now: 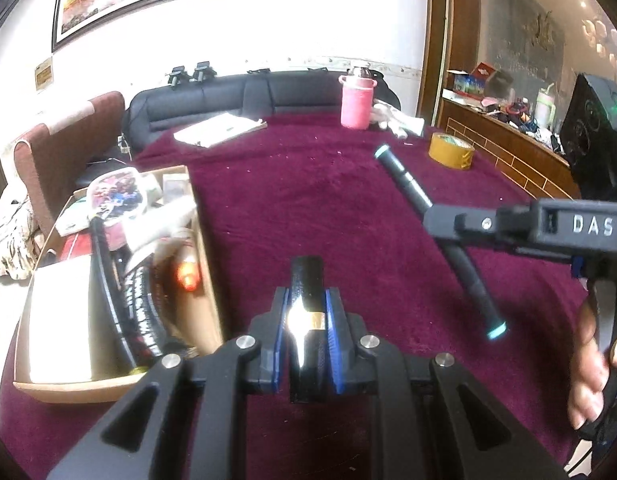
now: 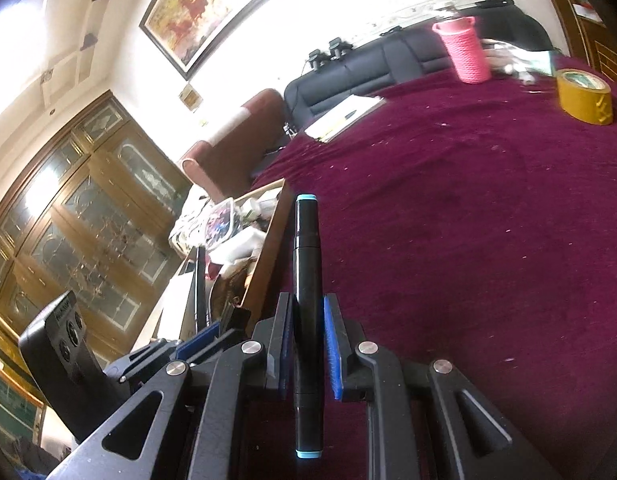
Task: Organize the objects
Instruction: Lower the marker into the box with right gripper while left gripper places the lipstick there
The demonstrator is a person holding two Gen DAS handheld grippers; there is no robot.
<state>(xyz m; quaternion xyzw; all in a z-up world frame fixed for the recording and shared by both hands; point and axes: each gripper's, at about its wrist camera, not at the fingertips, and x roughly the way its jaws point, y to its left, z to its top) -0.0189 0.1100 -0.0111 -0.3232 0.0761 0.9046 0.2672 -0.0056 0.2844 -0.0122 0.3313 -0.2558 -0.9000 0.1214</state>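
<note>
In the left wrist view my left gripper [image 1: 306,296] is shut on a glossy black bar with a gold band [image 1: 306,280], held above the maroon tablecloth [image 1: 308,200] just right of the cardboard box [image 1: 206,280]. My right gripper [image 1: 440,220] reaches in from the right, shut on a black marker with teal ends [image 1: 404,180], which slants across its fingers. In the right wrist view the same marker [image 2: 306,240] stands upright between the blue pads of my right gripper [image 2: 307,300]. The left gripper [image 2: 212,336] shows at lower left, beside the box [image 2: 268,248].
The box is crowded with several items: a white carton [image 1: 60,320], a black cable, packets. A pink bottle [image 1: 356,100], a yellow tape roll [image 1: 451,150], white papers [image 1: 218,128] and gloves [image 1: 396,120] sit at the far side. A hand [image 1: 588,360] grips the right tool.
</note>
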